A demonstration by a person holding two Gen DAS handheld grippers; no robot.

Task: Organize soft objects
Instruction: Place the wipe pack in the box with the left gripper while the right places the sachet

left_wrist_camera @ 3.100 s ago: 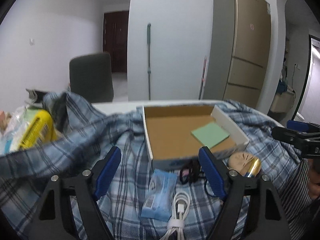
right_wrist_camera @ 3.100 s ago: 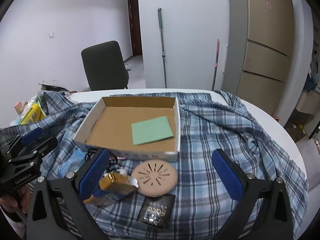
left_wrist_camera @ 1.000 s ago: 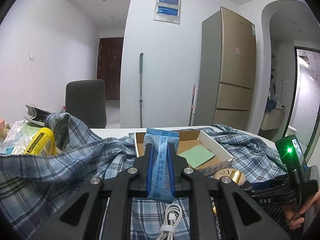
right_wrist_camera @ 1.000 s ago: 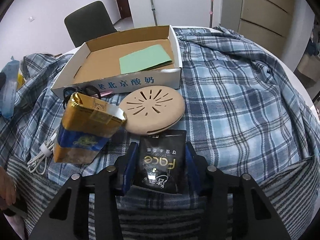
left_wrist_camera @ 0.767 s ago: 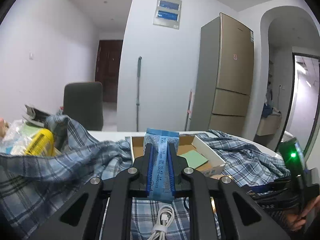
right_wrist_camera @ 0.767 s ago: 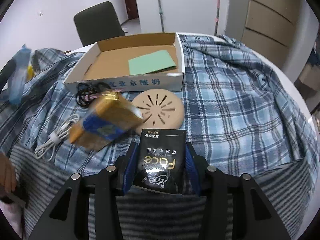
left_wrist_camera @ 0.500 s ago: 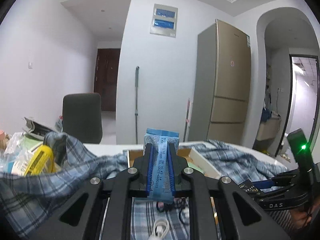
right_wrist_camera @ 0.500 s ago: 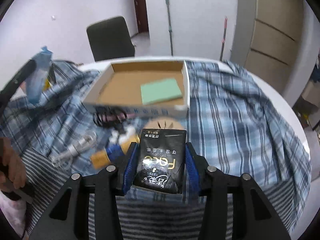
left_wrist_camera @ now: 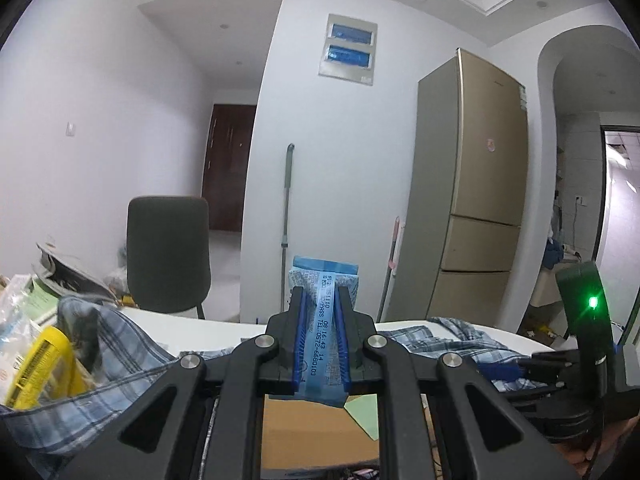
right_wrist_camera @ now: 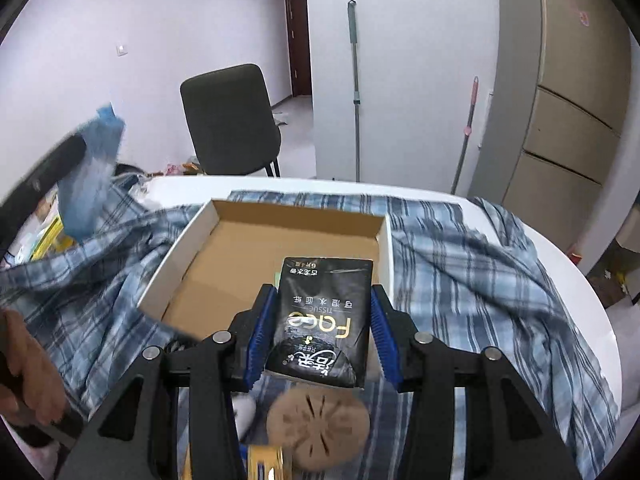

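Note:
My left gripper [left_wrist_camera: 320,300] is shut on a blue tissue pack [left_wrist_camera: 324,332], held upright above the near edge of the cardboard box [left_wrist_camera: 316,432]; the pack also shows in the right wrist view [right_wrist_camera: 90,184]. My right gripper [right_wrist_camera: 322,308] is shut on a black tissue pack [right_wrist_camera: 322,320], held over the front right part of the same box [right_wrist_camera: 256,256]. A green sheet [left_wrist_camera: 366,414] lies in the box, mostly hidden in the right wrist view.
A blue plaid shirt [right_wrist_camera: 472,280] covers the round white table [right_wrist_camera: 560,264]. A tan round disc [right_wrist_camera: 318,428] and a gold-blue pack [right_wrist_camera: 264,468] lie near the front. A yellow package [left_wrist_camera: 40,364] sits left. A dark chair [right_wrist_camera: 228,120] stands behind the table.
Both grippers closed on their tissue packs, lifted them and carried them forward over the box. The gold-blue pack tipped over onto the cloth.

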